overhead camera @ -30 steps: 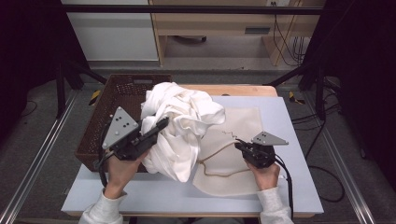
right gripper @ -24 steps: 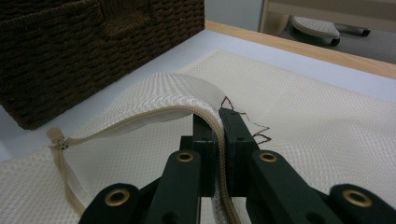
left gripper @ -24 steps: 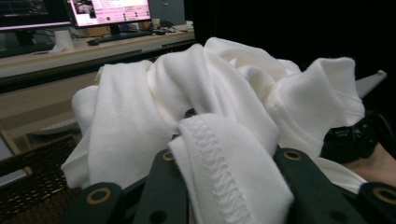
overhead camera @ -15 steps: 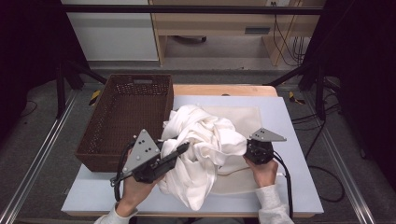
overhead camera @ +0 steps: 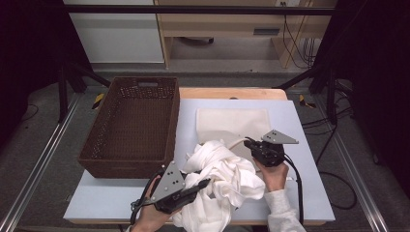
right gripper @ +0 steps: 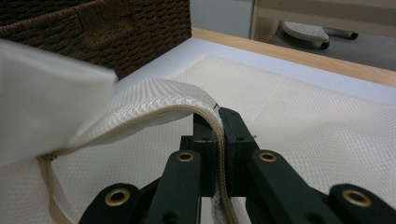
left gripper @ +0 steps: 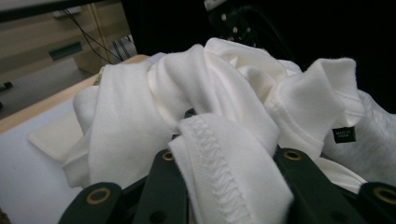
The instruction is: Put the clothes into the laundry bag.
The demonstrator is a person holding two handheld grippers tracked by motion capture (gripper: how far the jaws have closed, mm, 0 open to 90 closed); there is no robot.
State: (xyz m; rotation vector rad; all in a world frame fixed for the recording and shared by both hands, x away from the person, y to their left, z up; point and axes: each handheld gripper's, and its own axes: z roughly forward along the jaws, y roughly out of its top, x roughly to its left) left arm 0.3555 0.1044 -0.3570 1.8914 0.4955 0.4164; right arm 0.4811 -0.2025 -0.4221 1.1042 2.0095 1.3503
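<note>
While the brown basket [overhead camera: 131, 126] sits at the far left of the bench [overhead camera: 309, 193], a big heap of white cloth [overhead camera: 220, 186] lies just beside the basket's near right corner. The left tongs [overhead camera: 205, 183] are clamped on a fold of that white cloth. From the left gripper view, a thick stitched hem of the cloth [left gripper: 224, 172] is pressed between the two black jaws, and more of the cloth bunches up behind it. A small dark tag [left gripper: 344, 134] hangs on the cloth there. The person's left hand [overhead camera: 150, 215] holds these tongs near the front edge of the bench, in front of the basket. On the far side of the heap from the person lies a flat cream mesh bag [overhead camera: 232, 123], to the right of the basket and close to it. The white cloth covers the near part of the bag. The right tongs [overhead camera: 247, 143] are clamped on the edge of the mesh bag, on the right of the heap and farther from the basket than the left tongs. Seen from the right gripper view, the jaws are squeezed together on the bag's zipper edge [right gripper: 217, 135], which is lifted up in a curve above the rest of the bag [right gripper: 317, 126]. The basket's woven wall [right gripper: 107, 28] stands behind it. The person's right hand [overhead camera: 274, 174] grips these tongs, and a black cable [overhead camera: 297, 186] trails from them toward the front of the bench.
</note>
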